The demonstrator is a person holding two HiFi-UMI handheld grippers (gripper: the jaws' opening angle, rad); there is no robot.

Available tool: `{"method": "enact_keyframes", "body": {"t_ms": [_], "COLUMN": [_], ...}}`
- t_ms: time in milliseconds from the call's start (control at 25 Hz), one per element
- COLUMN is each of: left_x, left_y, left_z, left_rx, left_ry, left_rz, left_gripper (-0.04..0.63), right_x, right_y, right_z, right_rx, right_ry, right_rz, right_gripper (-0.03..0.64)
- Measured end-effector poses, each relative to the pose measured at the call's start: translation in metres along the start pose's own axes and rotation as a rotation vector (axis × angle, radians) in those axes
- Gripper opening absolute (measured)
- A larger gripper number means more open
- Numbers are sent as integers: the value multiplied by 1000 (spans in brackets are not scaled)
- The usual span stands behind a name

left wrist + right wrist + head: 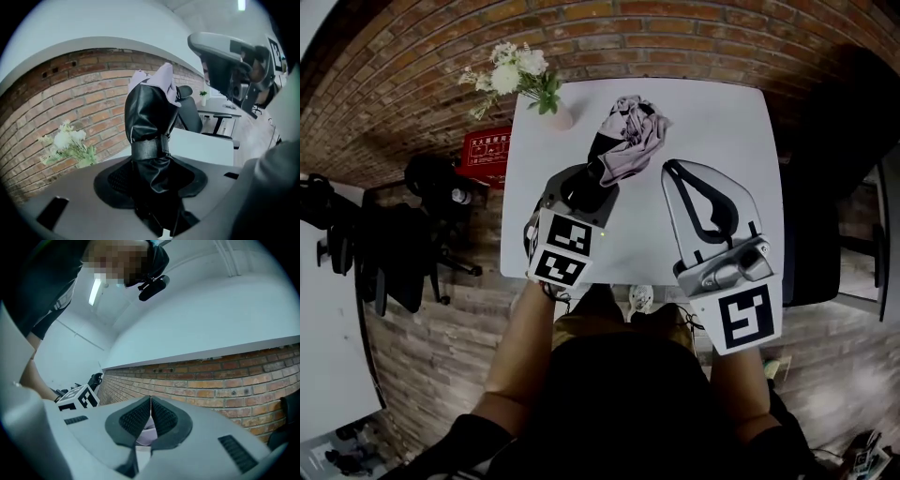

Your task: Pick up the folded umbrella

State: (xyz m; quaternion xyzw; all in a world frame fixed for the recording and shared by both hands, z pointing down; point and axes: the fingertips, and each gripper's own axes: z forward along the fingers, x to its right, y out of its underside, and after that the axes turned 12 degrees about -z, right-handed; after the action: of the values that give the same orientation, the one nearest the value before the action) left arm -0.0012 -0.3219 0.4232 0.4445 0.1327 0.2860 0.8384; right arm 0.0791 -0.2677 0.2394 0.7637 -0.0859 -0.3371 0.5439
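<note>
Folded umbrella (623,141): black sleeve cinched by a strap (150,147), pale lilac fabric bunched at the far end. It is gripped at its near, black end by the left gripper (592,186), and the left gripper view shows the fingers (112,180) partly apart and pressed on the sleeve just below the strap, with the umbrella sticking up and away from them. In that view the umbrella stands against the brick wall (70,93) and ceiling, with the table edge low behind it. In the head view it hangs over the middle of the white table (712,122), and I can see no contact with the top. Judgement: grasp made, umbrella apparently off the table, so the pick-up looks essentially done. What is left, at most, is carrying it clear and keeping the hold. Right gripper (675,171), to the right over the table: fingers closed tip to tip on nothing that I can make out, with only a pale patch showing through the gap below the tips. It takes no part in the hold. Vase of flowers (525,80) sits at the far left corner of the table, well apart from the umbrella.
</note>
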Motion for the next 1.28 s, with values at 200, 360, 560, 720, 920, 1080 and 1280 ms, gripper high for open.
{"method": "enact_keyframes", "body": {"t_ms": [200, 360, 560, 720, 920, 1080, 1280], "left_x": [10, 12, 14, 17, 18, 14, 11], "left_y": [-37, -58, -70, -76, -87, -96, -108], "left_z": [-30, -55, -82, -95, -108, -119, -129], "left_rx": [100, 170, 233, 272, 322, 366, 429], "left_ry": [3, -19, -38, -41, -26, -33, -57], "left_rz": [-5, -8, -18, -26, -46, -47, -51], "left_gripper": [212, 212, 212, 213, 214, 215, 215], "right_x": [-6, -10, -18, -22, -17, -15, -15], "right_y": [-15, -24, -33, -36, -38, -42, -45], "right_z": [-5, -8, -9, -8, -5, -1, 3], "right_rx": [24, 37, 38, 35, 36, 47, 58], "right_ry": [-13, -18, -21, -32, -18, -14, -25], "right_rz": [-15, -22, -21, -31, -7, -4, 1], "right_gripper": [31, 31, 31, 31, 31, 31, 31]}}
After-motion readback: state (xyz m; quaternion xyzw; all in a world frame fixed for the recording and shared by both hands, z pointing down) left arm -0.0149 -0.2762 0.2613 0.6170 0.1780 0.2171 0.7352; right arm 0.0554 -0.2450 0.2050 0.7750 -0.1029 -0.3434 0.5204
